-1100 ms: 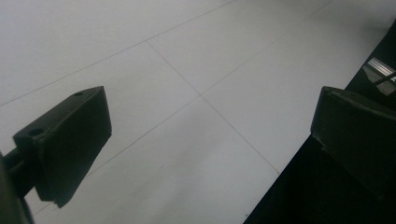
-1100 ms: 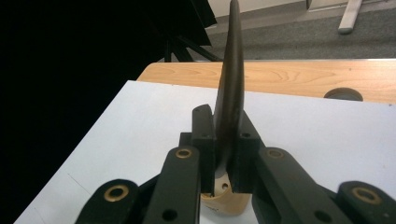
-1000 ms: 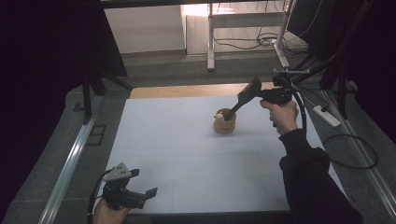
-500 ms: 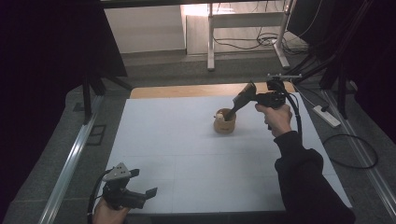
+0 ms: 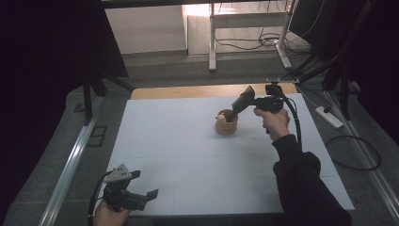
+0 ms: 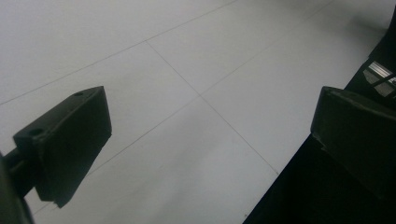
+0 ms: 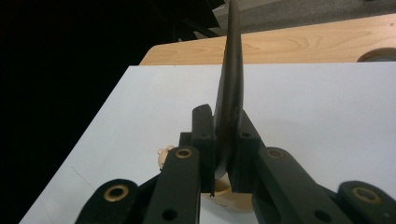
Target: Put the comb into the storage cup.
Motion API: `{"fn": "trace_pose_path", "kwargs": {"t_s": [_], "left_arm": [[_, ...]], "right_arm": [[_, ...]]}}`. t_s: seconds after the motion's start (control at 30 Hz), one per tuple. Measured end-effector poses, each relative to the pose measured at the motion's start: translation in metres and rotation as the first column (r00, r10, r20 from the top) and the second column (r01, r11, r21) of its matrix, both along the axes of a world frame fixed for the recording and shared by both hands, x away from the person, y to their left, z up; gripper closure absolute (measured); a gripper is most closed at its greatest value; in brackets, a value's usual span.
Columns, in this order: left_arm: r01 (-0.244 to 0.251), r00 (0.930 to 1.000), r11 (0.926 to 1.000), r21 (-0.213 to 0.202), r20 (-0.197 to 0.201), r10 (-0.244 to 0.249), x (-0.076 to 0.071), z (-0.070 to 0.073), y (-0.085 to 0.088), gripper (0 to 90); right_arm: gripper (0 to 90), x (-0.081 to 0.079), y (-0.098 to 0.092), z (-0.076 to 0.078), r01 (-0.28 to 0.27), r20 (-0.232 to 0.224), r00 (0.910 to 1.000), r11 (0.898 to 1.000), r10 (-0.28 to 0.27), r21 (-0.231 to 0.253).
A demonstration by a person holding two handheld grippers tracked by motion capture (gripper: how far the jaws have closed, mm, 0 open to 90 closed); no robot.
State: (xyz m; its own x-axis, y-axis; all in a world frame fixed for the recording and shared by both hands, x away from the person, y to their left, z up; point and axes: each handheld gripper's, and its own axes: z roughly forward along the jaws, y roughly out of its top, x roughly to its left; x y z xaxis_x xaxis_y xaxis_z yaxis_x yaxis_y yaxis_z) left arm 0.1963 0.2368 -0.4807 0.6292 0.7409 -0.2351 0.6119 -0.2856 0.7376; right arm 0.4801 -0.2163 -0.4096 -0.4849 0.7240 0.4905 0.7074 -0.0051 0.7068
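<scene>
Dim, dark-edged pictures; light falls from the far doorway onto the white table (image 5: 188, 141), and close gripper parts blur.

Two black handheld grippers, one dark sleeve.

Right gripper (image 5: 234, 112): all black, pistol-style handle, black cable (image 5: 295, 123) looping from its rear down along the arm; in the right gripper view its black linkage arms (image 7: 180, 186) carry brass-ringed pivot holes and small plain screw holes, flat rectangular black pads at the tips. Right arm in a black long sleeve (image 5: 305, 186), ribbed cuff at the wrist. Left gripper (image 5: 148, 196): black body, grey three-cornered plate (image 5: 119, 173) on top, black cable (image 5: 95, 197) trailing off its side; in the left gripper view its pads (image 6: 70, 142) are matte black blocks with chamfered corners and two small holes each.
</scene>
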Motion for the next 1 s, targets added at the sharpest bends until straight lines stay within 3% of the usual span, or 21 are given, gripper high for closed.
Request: {"fn": "trace_pose_path", "kwargs": {"t_s": [0.3,0.5,1.0], "left_arm": [[0.001,1.0000,1.0000,0.004,0.001,-0.001,0.000,0.000,0.000,0.0],[-0.001,1.0000,1.0000,0.003,0.000,0.001,0.000,0.000,0.000,0.0],[-0.001,1.0000,1.0000,-0.003,-0.002,0.001,0.000,0.000,0.000,0.0]], "right_arm": [[82.7,0.004,-0.009,-0.007,0.016,-0.036,0.9992,0.999,-0.015,0.029],[77.2,0.005,-0.007,-0.016,0.025,-0.048,0.9985,1.000,-0.025,-0.005],[60.1,0.003,-0.006,-0.015,0.033,-0.002,0.9995,0.995,-0.033,-0.095]]}}
